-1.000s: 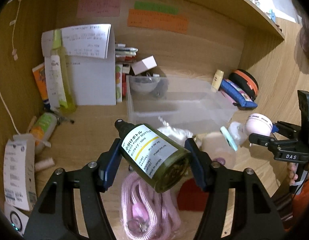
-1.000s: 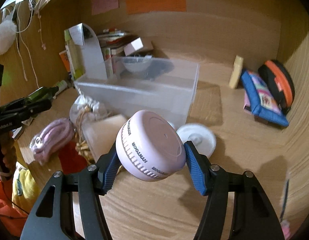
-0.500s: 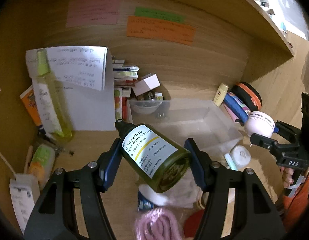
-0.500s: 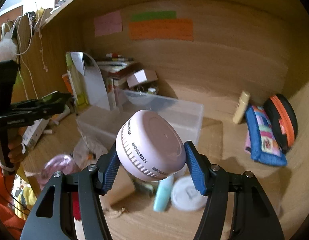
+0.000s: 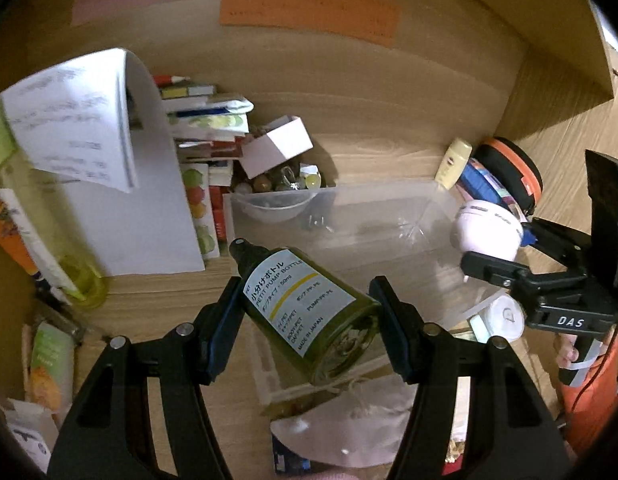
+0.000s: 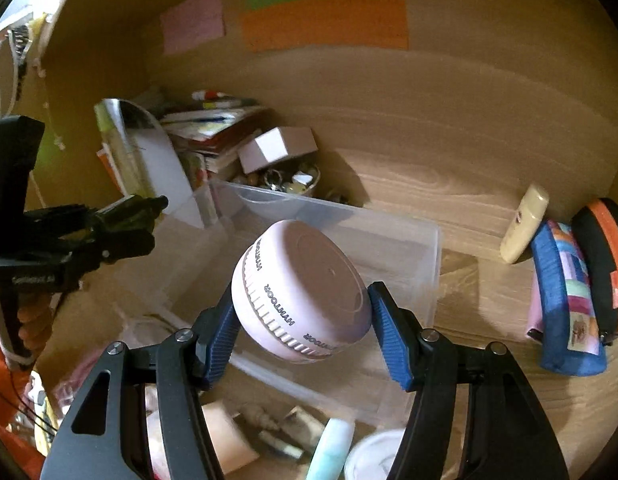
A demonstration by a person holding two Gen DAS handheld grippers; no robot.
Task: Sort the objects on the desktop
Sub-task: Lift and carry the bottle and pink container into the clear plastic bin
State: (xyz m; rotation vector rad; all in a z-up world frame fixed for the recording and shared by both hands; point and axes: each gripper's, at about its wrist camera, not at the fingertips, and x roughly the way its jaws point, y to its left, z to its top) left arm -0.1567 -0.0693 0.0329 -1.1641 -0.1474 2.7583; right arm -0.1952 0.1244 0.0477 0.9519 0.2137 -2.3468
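Note:
My left gripper (image 5: pixel 309 312) is shut on a dark green pump bottle (image 5: pixel 305 312) with a white label, held tilted above the near wall of the clear plastic bin (image 5: pixel 437 200). My right gripper (image 6: pixel 303 320) is shut on a round pale pink jar (image 6: pixel 301 292) marked HYNTOOR, held over the same clear bin (image 6: pixel 433 240). The right gripper and its pink jar (image 5: pixel 487 232) also show at the right of the left wrist view. The left gripper (image 6: pixel 149 220) shows at the left of the right wrist view.
A paper holder (image 5: pixel 121 208), stacked books (image 5: pixel 205 120) and a small white box (image 5: pixel 277 146) stand behind the bin. A cream tube (image 6: pixel 525 222), a blue pouch (image 6: pixel 565 292) and an orange-black case (image 6: pixel 605 256) lie at right. A white bag (image 5: pixel 349 428) and small items lie in front.
Both grippers have moved forward and up toward the clear bin with their objects held. The bin now sits below both of them; the front clutter has slid toward the bottom of the views.

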